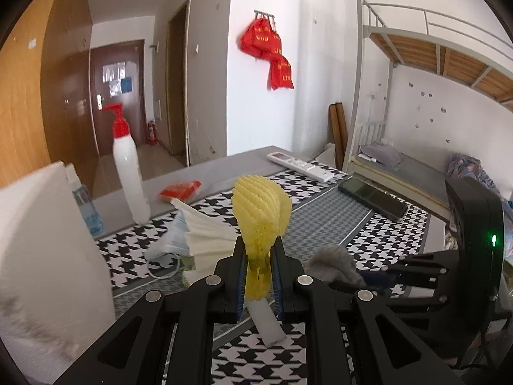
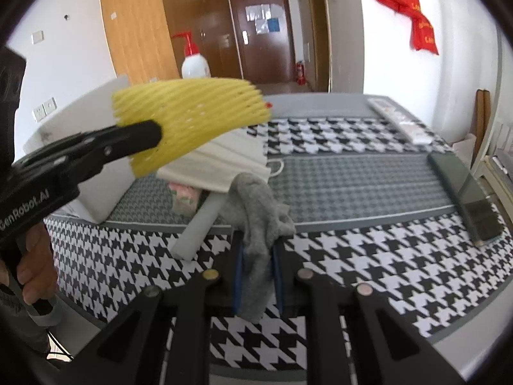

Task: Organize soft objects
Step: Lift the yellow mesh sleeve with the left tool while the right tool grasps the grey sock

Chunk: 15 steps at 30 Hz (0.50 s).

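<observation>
My left gripper (image 1: 259, 247) is shut on a yellow foam net sleeve (image 1: 261, 205), which stands up from the jaws above the table. In the right wrist view the same sleeve (image 2: 192, 118) hangs in the air on the left gripper (image 2: 154, 136), held by a hand at the left edge. My right gripper (image 2: 258, 247) is shut on a grey fleecy cloth (image 2: 256, 211), whose far end bunches on the houndstooth mat (image 2: 368, 272). A white foam stick (image 2: 200, 221) and a stack of face masks (image 2: 224, 166) lie just behind and left of the cloth.
A white block (image 1: 48, 256) stands at the left. Behind it are a blue bottle (image 1: 86, 205), a red-capped pump bottle (image 1: 128, 166) and a red packet (image 1: 181, 189). A remote (image 1: 301, 165) and a dark phone (image 1: 373, 199) lie at the right. A bunk bed stands beyond the table.
</observation>
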{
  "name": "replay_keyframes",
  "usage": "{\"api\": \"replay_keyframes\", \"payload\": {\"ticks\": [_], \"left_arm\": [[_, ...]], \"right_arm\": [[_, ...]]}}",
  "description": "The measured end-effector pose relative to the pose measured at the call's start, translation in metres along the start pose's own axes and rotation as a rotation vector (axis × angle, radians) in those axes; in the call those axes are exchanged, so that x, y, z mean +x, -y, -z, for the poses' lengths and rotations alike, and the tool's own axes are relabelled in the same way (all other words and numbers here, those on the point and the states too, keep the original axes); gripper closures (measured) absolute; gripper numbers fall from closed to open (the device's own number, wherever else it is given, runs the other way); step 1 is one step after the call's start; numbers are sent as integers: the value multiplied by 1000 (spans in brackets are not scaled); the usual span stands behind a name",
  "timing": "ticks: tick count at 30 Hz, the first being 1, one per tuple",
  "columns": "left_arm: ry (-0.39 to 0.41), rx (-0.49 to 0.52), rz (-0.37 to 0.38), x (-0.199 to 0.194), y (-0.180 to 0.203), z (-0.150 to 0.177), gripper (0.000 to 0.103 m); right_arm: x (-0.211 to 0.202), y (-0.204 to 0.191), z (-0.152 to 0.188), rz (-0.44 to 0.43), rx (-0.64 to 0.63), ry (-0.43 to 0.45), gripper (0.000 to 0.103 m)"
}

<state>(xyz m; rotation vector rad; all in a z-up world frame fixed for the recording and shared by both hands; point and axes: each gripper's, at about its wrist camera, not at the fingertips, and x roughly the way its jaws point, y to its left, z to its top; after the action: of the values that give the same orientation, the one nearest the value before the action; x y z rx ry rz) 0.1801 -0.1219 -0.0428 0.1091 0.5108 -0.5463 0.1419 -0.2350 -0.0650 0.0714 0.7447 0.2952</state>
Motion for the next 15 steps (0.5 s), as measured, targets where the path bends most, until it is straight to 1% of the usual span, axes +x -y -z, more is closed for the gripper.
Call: {"api": "replay_keyframes", "payload": {"ticks": [7,15], "left_arm": [[38,13,-14,-29,7,2,88],[64,19,-38,-47,7,5,88]], "right_arm": [[-30,-11,-1,2,-7,51,83],[-51,-22,-3,15,-31,90,83]]}}
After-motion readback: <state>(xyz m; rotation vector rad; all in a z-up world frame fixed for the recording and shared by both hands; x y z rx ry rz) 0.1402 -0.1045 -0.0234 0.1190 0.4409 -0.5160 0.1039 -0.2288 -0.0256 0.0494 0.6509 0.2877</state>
